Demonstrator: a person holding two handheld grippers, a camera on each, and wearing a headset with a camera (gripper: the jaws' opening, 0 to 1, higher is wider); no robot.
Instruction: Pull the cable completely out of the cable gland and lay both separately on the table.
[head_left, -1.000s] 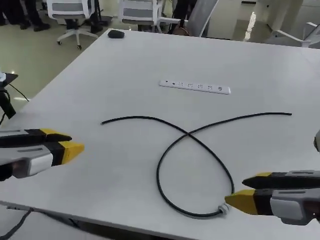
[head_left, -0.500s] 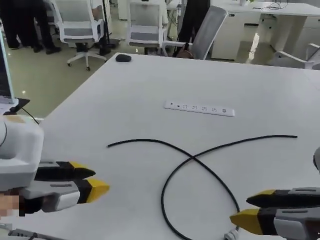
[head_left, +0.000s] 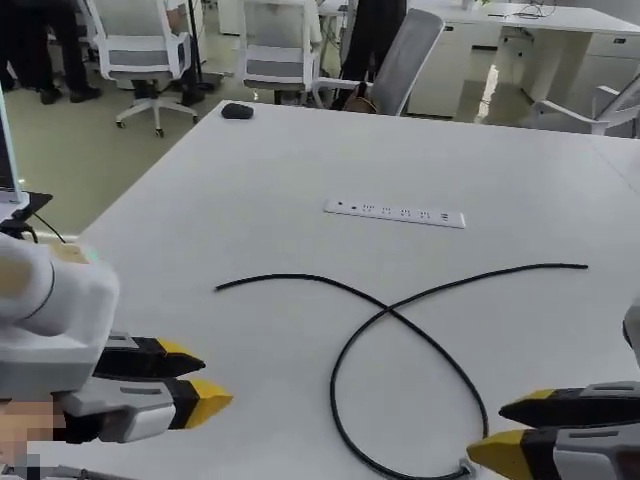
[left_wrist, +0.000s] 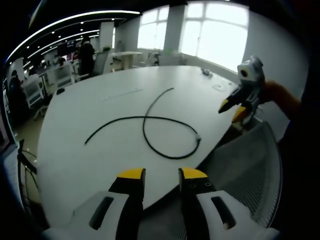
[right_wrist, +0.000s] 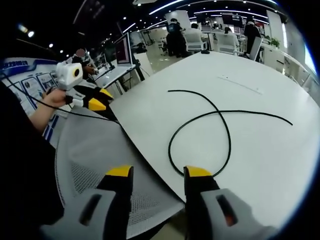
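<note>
Item inspected: a thin black cable (head_left: 388, 310) lies flat on the table and crosses itself once. Its loop bulges toward 6 o'clock in the head view, and the free ends run out toward 9 and 3 o'clock. A small pale cable gland (head_left: 461, 467) sits on the loop at about 5 o'clock, hard against the lower frame edge. It is too small to confirm detail, but the cable appears threaded through it, so separation is judged not yet begun.

The yellow-tipped right gripper (head_left: 489, 431) hovers just beside the gland, claw spread and empty. It is judged to be placed to take the fitting. The left gripper (head_left: 214, 381), at 8 o'clock, is well apart from the cable, jaws parted and holding nothing. It is probably held in reserve to hold the cable for the counter-pull.

Surface: a broad, smooth white table (head_left: 300, 170). The cable would likely slide on it, hence two grips. A white socket strip (head_left: 394, 212) lies at 12 o'clock of the loop and a dark mouse (head_left: 237, 111) at 11 o'clock.

Room: an open office with white swivel chairs (head_left: 135, 40) beyond the far edge. A grey mesh chair back (left_wrist: 245, 155) stands by the near edge.
</note>
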